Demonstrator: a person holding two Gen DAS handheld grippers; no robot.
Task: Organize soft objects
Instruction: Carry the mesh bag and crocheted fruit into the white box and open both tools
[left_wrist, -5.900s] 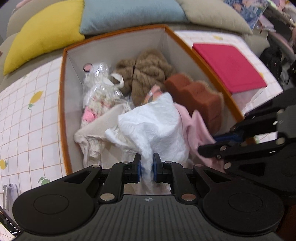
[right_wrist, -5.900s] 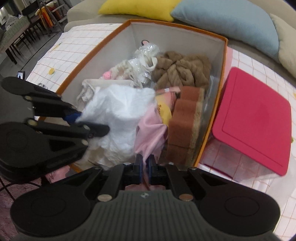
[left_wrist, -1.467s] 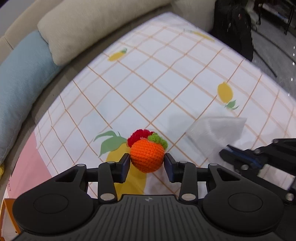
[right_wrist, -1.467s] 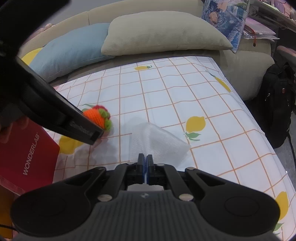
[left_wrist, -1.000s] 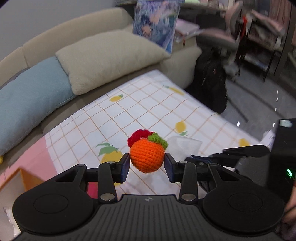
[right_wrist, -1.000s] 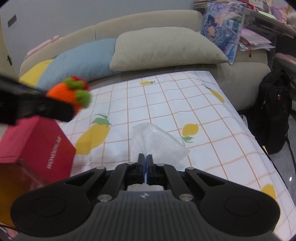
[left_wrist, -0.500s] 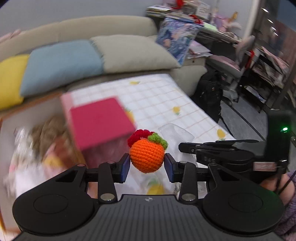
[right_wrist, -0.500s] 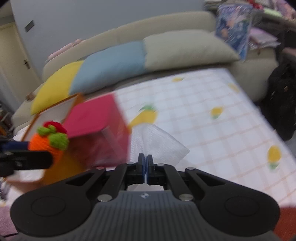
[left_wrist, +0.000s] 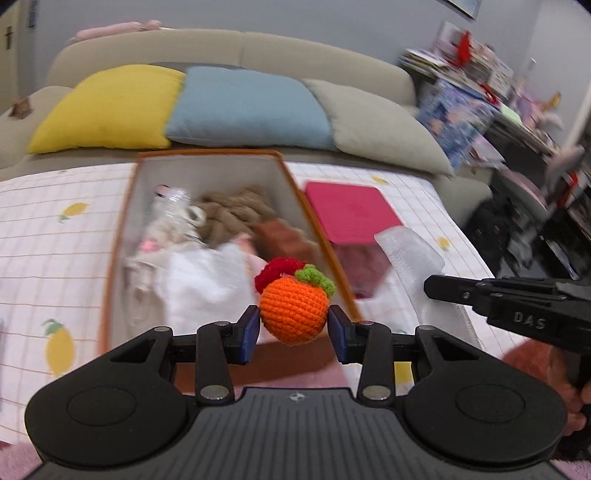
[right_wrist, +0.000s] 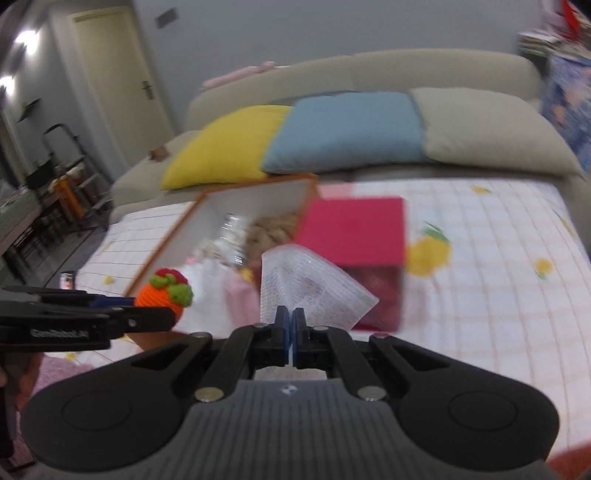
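The left gripper (left_wrist: 294, 328) clamps a crochet orange (left_wrist: 294, 313) near the storage box (left_wrist: 207, 155); the right gripper (right_wrist: 289, 321), pinched tight, holds a white mesh cloth (right_wrist: 310, 286) beside it. Carrying step; next, drop both inside the box.

"DAS" on right gripper (left_wrist: 428, 288)

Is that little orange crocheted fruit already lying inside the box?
No, the orange crocheted fruit sits clamped in the left hand-held gripper, above the box.
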